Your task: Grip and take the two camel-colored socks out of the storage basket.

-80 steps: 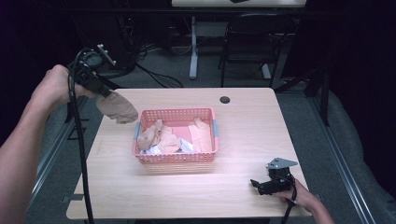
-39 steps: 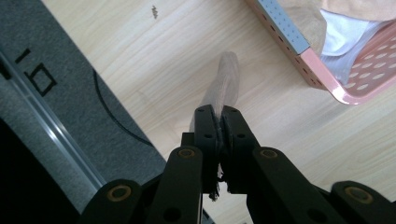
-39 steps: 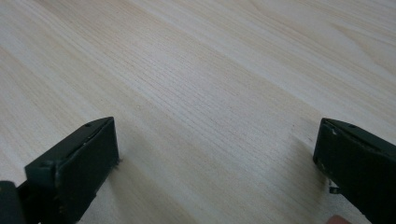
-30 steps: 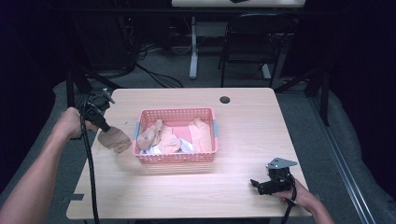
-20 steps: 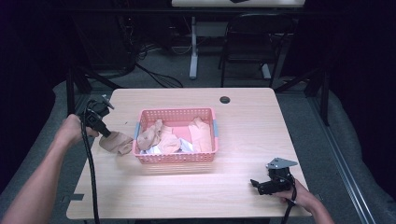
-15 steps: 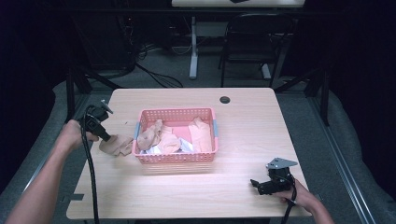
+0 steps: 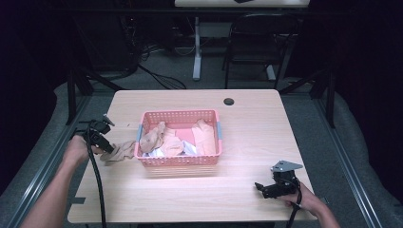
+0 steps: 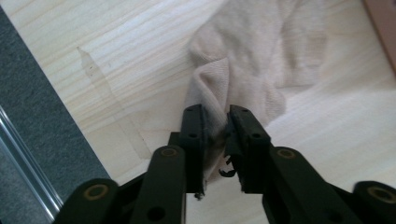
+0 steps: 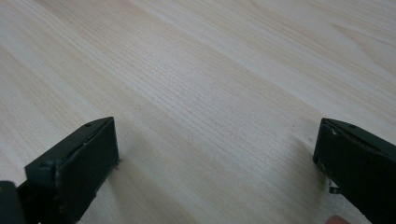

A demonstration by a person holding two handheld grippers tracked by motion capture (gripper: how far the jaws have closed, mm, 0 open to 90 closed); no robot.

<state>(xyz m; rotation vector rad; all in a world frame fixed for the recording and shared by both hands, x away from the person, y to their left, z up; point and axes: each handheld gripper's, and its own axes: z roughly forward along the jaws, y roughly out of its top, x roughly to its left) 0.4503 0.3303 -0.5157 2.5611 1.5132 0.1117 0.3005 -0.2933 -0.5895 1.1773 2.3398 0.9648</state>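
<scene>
A beige sock (image 7: 122, 150) lies crumpled on the wooden table (image 7: 247, 118) just left of the pink basket (image 7: 177, 160). My left gripper (image 7: 107, 147) is shut on the sock's near edge; in the left gripper view the sock (image 8: 247, 60) spreads away from the pinching jaws of that gripper (image 8: 217, 122). More socks and pale cloths (image 7: 166, 140) fill the basket. Near the table's front right rests my right gripper (image 7: 259, 187), its jaws wide open. In the right gripper view that gripper (image 9: 215, 140) has only bare wood between its jaws.
A small dark round hole (image 7: 229, 101) sits in the table behind the basket. A black cable (image 7: 97, 185) trails from the left gripper toward the front edge. Dark table legs and a chair (image 7: 252, 42) stand beyond the table.
My left gripper has come down from above the table's left corner, bringing the sock onto the tabletop beside the basket. The right gripper has stayed put.
</scene>
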